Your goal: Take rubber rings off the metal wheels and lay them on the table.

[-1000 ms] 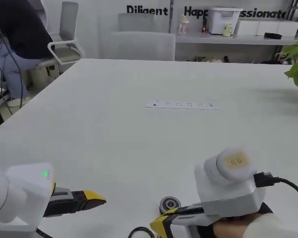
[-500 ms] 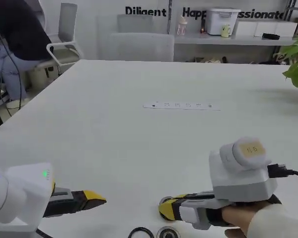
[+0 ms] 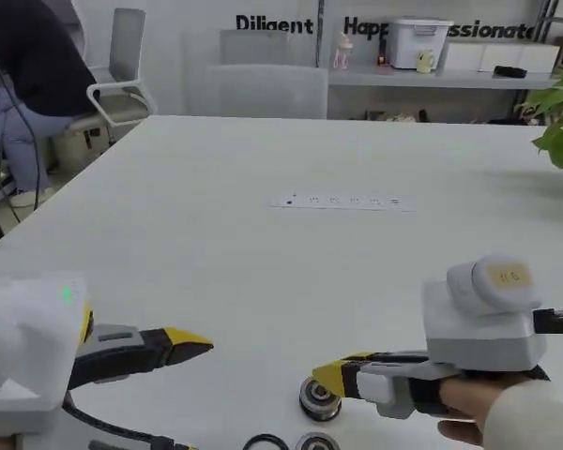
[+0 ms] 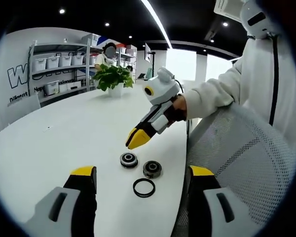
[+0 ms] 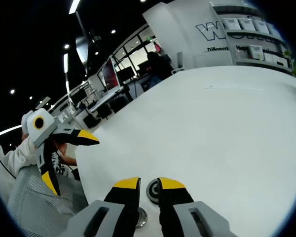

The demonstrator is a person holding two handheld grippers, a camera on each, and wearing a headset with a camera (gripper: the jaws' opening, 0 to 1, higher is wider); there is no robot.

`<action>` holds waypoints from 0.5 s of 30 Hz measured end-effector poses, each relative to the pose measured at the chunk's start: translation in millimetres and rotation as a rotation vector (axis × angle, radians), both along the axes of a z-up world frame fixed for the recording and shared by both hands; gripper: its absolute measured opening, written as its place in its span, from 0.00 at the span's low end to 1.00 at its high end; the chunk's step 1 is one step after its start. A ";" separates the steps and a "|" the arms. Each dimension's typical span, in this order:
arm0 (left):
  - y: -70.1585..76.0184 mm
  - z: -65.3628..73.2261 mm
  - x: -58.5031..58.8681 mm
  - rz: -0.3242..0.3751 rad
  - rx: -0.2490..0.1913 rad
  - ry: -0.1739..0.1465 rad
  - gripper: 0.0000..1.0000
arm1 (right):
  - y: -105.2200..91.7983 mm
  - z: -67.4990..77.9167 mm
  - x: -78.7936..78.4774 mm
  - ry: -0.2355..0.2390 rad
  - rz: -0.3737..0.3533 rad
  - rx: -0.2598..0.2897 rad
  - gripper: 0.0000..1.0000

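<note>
1. The left gripper [image 4: 143, 174] has its fingers spread wide and holds nothing, near the tabletop [image 4: 64, 133] edge.
2. The right gripper [image 5: 148, 184] has its fingers all but closed, gripping nothing; the tips are just above one metal wheel [image 4: 129, 160], contact unclear.
3. A second wheel [image 4: 152, 169] and a loose rubber ring [image 4: 144, 187] lie just beside it on the tabletop.

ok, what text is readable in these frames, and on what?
"Diligent": back wall.
"Happ" and "ssionate": same wall, middle hidden by a storage box.
"W": large wall lettering in the left gripper view, rest hidden by shelves.
Power strip markings: too small to read.
</note>
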State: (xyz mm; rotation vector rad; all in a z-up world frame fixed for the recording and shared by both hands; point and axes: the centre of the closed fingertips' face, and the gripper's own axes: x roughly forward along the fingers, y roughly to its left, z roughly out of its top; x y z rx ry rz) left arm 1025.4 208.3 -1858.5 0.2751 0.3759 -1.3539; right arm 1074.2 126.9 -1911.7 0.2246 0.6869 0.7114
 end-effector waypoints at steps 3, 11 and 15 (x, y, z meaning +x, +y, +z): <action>-4.1 10.5 -2.4 -0.024 -0.006 -0.003 0.74 | -4.4 -2.3 1.7 0.002 -0.010 -0.008 0.13; -21.3 39.7 -2.1 -0.111 0.007 -0.066 0.76 | -17.8 -7.7 4.6 0.013 -0.040 -0.020 0.16; -32.5 50.1 7.4 -0.136 -0.001 -0.089 0.76 | -21.2 -10.5 5.2 0.011 -0.037 -0.033 0.17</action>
